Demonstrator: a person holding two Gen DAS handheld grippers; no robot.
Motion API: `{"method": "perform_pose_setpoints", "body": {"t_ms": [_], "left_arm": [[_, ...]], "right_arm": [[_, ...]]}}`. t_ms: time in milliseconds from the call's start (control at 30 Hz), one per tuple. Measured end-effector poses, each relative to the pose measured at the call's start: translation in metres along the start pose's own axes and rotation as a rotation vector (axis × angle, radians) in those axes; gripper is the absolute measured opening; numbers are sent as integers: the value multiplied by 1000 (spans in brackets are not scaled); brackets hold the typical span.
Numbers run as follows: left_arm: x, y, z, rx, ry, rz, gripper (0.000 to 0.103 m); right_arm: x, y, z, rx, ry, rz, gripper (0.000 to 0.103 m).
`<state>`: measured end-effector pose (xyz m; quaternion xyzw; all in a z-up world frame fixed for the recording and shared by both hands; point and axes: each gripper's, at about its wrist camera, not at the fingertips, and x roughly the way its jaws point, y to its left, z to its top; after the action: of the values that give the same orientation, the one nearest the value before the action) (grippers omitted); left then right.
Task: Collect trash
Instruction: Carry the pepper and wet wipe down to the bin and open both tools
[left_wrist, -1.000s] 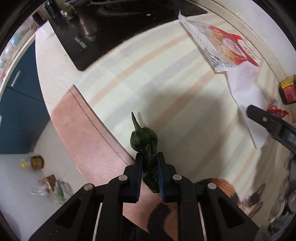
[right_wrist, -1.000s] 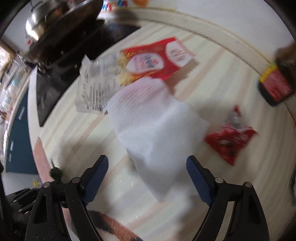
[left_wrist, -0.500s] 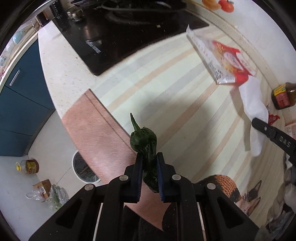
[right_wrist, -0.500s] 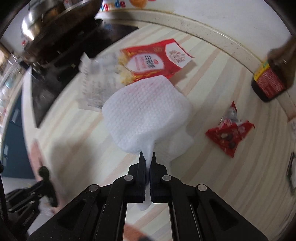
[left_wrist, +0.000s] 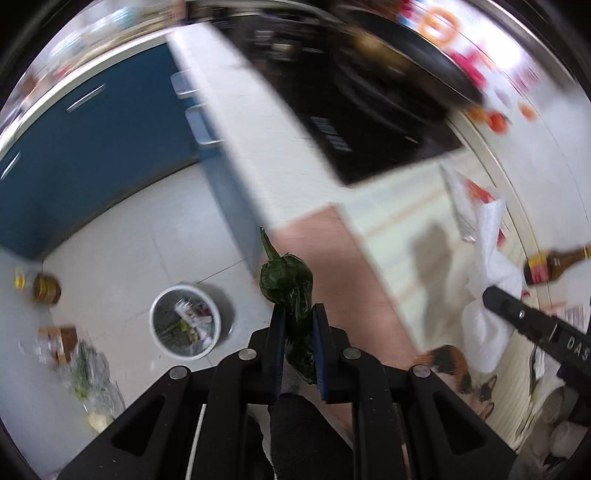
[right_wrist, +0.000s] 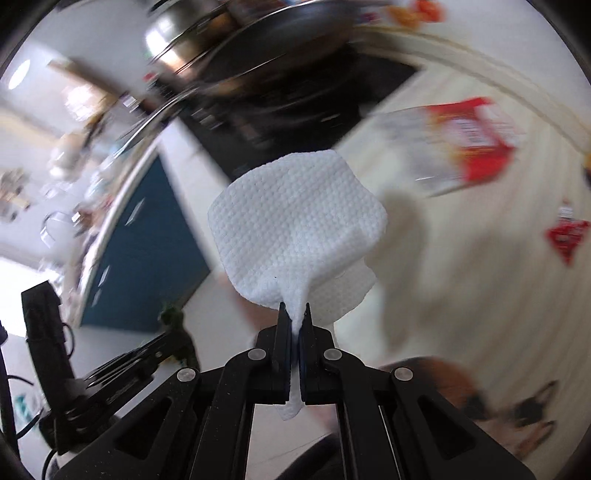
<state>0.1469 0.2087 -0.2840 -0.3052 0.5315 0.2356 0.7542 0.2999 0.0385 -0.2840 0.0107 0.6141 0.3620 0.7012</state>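
My left gripper (left_wrist: 298, 314) is shut on a wilted green pepper (left_wrist: 286, 284) and holds it in the air past the counter's edge, over the floor. A white trash bin (left_wrist: 186, 320) with scraps in it stands on the floor below and to the left. My right gripper (right_wrist: 295, 313) is shut on a white paper towel (right_wrist: 295, 229), lifted off the counter; both also show in the left wrist view (left_wrist: 491, 277). A red and white snack bag (right_wrist: 469, 136) and a small red wrapper (right_wrist: 565, 236) lie on the striped counter.
A black cooktop (left_wrist: 354, 118) with a pan (right_wrist: 266, 22) sits at the far end of the counter. A brown sauce bottle (left_wrist: 550, 264) stands by the wall. Blue cabinets (left_wrist: 92, 155) line the floor. A jar (left_wrist: 46, 290) and bagged items (left_wrist: 74, 354) lie on the floor.
Both grippers have swung left off the counter toward the floor. The right gripper closed on the paper towel and lifted it. The trash bin has come into the left view.
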Motion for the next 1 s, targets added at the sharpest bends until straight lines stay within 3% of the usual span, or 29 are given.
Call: {"method": "perform_pose_setpoints", "body": {"t_ms": [167,267,367,567,800,867,1000], "left_arm": [[8,105,-22,-198,13,53,11],[39,167,-44,-323,59,89,11],[93,226,-69,-436,122,99,11],[232,315,-109,-543,217,101,11],[408,401,-155,-670,298,11,11],[441,415,-161,-688,318,7,12],[480,430,-171,-692,370,-10,15]], "right_arm": [[75,75,-29,-71,171,140,3],[142,120,-59,-151,263,165,3],[215,136,-88,-138,356,180,3],[374,116,-147,-80,468,157,3],[580,53,-201,-24,547,90,3],[634,41,-216,-49,570,50,3],[697,38,-235,-130,638,6,3]]}}
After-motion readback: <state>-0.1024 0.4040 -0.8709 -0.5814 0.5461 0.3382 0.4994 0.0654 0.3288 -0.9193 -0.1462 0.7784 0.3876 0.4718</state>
